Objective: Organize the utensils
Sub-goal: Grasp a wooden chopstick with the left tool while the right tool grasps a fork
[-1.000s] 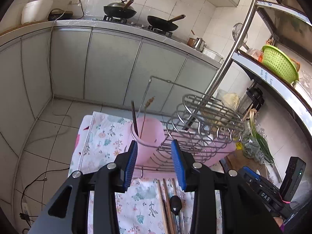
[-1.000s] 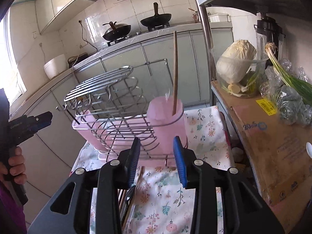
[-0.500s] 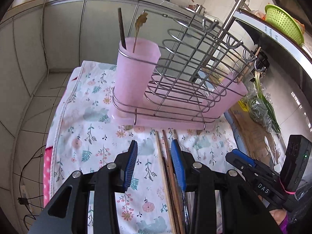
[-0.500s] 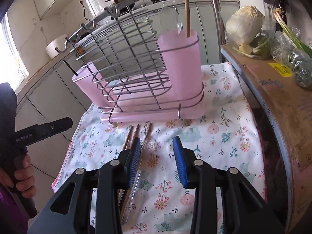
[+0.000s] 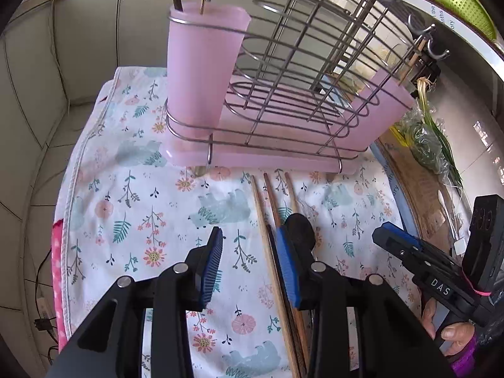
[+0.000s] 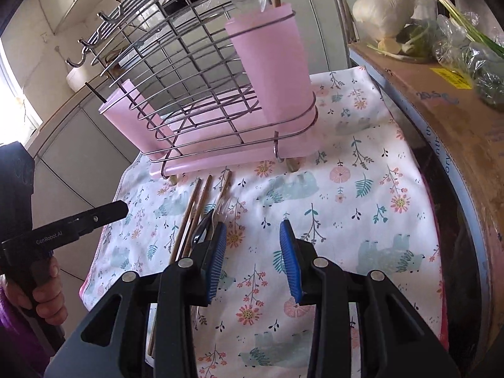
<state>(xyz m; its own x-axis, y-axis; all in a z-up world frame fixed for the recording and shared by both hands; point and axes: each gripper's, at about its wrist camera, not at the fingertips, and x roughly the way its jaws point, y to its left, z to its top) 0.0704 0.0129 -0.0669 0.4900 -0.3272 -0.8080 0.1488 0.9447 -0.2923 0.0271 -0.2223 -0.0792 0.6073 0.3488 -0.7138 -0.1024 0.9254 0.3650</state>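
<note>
The worktop is covered by a floral cloth point(image 5: 132, 208), and most of its near half lies bare. On the left the cloth's hem runs along the worktop's edge, with floor tiles below. On the right a cardboard box point(image 6: 447, 116) stands close against the cloth, carrying a cabbage point(image 6: 382, 8) and green onions point(image 6: 463, 28), so that side is walled in. At the back stands the wire rack point(image 5: 302, 72) on its pink tray, with a pink cup point(image 5: 201, 66) at one end and a second pink cup point(image 6: 277, 63) at the other; each cup holds upright utensils.

The loose utensils lie in one bundle on the cloth in front of the rack: wooden chopsticks point(image 5: 267, 220), side by side, long axes running from the near edge toward the rack, tips just short of the tray. A black spoon point(image 5: 299, 228) lies along them with its bowl toward the rack, and a clear fork point(image 6: 222, 211) lies beside it.

The left gripper point(image 5: 250, 266) hangs low over the cloth, fingers apart and holding nothing, their gap having just narrowed a little; its right finger sits just over the spoon and chopsticks. The right gripper point(image 6: 253, 261) hangs over bare cloth to the right of the bundle, fingers apart and empty, with its left finger close by the fork.
</note>
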